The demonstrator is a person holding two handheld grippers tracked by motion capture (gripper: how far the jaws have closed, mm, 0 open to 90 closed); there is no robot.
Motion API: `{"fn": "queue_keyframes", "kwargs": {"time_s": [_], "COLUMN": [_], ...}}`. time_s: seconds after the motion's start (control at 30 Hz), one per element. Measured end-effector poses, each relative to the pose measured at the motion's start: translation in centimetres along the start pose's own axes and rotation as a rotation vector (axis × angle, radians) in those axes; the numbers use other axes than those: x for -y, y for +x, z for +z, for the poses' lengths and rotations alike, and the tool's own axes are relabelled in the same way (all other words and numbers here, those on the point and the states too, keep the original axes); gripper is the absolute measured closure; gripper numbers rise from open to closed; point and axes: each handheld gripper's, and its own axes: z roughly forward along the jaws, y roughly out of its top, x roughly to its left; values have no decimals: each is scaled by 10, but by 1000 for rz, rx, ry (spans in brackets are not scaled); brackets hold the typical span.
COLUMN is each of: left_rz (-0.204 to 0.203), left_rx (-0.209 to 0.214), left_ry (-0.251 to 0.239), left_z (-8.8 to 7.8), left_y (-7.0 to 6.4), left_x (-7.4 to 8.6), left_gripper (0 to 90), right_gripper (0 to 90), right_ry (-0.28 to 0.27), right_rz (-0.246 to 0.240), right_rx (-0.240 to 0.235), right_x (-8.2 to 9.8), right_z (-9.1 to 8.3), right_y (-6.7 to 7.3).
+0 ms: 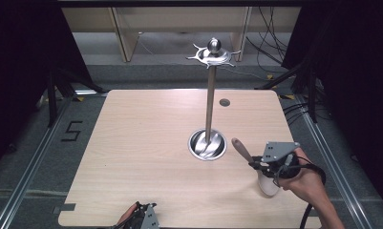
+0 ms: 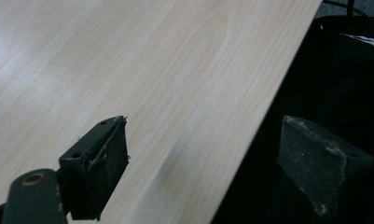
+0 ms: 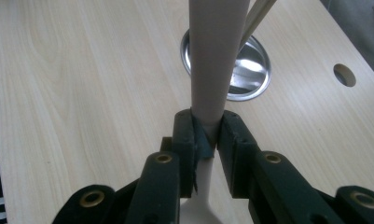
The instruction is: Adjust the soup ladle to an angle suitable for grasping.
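Observation:
A utensil with a brown wooden handle [image 1: 240,149] and a white head [image 1: 268,186] is held above the table's right front part. My right gripper [image 1: 258,164] is shut on it where handle and head meet. In the right gripper view the handle [image 3: 217,56] rises straight up from the closed jaws of the right gripper [image 3: 208,133]. A metal hanging stand has a round base [image 1: 207,144], a tall pole [image 1: 210,102] and a hooked crown [image 1: 213,53]; its base [image 3: 252,70] lies just beyond the handle. My left gripper [image 1: 143,217] rests at the table's front edge, and the left gripper [image 2: 203,154] is open and holds nothing.
The light wooden table [image 1: 146,138] has a small round hole [image 1: 224,102] behind the stand, the same hole [image 3: 344,74] appearing at right in the right gripper view. Dark curtains and cables flank the table. The table edge [image 2: 268,107] runs between the left jaws.

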Motion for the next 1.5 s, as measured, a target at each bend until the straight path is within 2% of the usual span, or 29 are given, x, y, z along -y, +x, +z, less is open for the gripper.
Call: {"fn": "queue_keyframes", "kwargs": {"time_s": [0.07,0.1,0.13,0.3,0.37,0.4,0.43,0.6,0.73,0.87,0.97,1.17,1.27,1.43,1.5], "left_rz": [-1,-1,-1,-1,-2,-2,-3,-12,-3,-13,-13,-13,-2,-2,-4], "left_rx": [-1,8,17,20,20,20,18,29,20,25,25,27,3,14,15], "left_ry": [-1,0,1,1,1,1,2,-6,1,-6,-5,-6,-1,5,7], "left_z": [0,0,0,0,0,0,1,0,0,0,0,0,0,-1,-1], "left_y": [0,0,1,0,0,0,1,0,1,0,0,0,1,1,1], "left_x": [0,0,0,0,0,0,0,0,0,0,0,0,0,0,0], "left_gripper": [152,152,152,152,152,152,152,152,152,152,152,152,153,152,152], "right_gripper": [778,778,778,778,778,778,778,778,778,778,778,778,777,778,778], "right_ry": [-15,-38,-38,-58,-67,-83,-87,-131,-137,-178,-183,-194,-203,-209,-212], "right_rz": [-9,1,1,43,50,36,57,58,57,101,87,100,98,113,105], "right_rx": [-9,3,3,0,-6,-5,-11,-2,13,24,25,36,47,48,44], "right_x": [1,3,3,6,6,6,5,1,-3,-8,-13,-23,-27,-31,-31], "right_z": [-4,-6,-6,-11,-11,-11,-12,-15,-18,-19,-20,-24,-24,-25,-26], "right_y": [-2,-2,-2,-3,-4,-5,-5,-10,-11,-13,-19,-25,-27,-32,-34]}}
